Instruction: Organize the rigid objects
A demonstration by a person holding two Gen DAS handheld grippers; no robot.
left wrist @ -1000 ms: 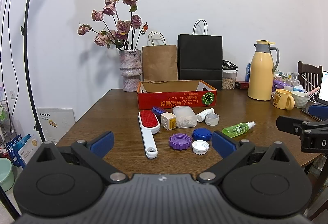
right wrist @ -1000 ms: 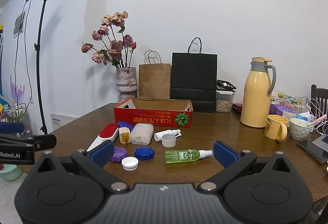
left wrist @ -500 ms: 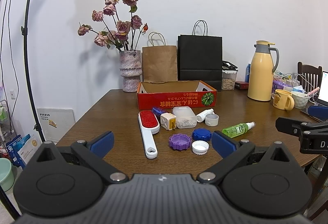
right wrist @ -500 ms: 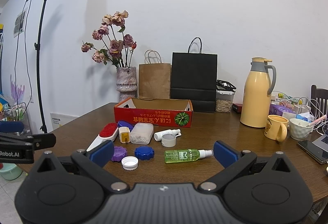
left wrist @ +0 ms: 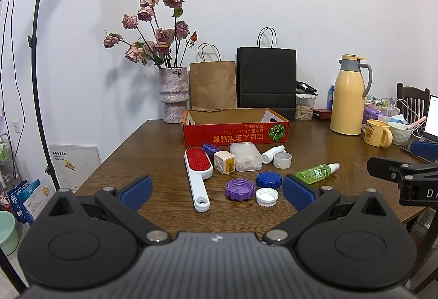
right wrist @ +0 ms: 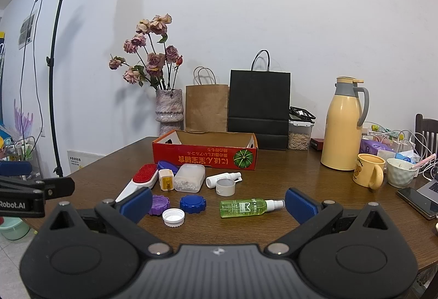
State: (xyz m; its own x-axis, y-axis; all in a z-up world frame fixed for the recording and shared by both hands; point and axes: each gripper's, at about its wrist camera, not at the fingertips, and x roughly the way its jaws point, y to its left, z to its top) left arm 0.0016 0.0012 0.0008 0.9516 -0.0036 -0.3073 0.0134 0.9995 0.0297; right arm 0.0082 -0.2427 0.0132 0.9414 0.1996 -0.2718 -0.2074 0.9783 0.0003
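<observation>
nothing moved: green spray bottle lies between right claw fingers

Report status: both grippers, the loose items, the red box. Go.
Left gripper open, empty. Right gripper open, empty. Lint brush, caps, green spray bottle loose on table; red box looks empty. Nothing in the way.

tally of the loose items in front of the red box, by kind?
Screw caps: 3 (purple cap, blue cap, white cap)
Bottles: 2 (green spray bottle, white bottle)
Lint brush: 1
Bead box: 1
White-yellow cube: 1
Tape roll: 1
Blue-purple item: 1
Total: 10
</observation>
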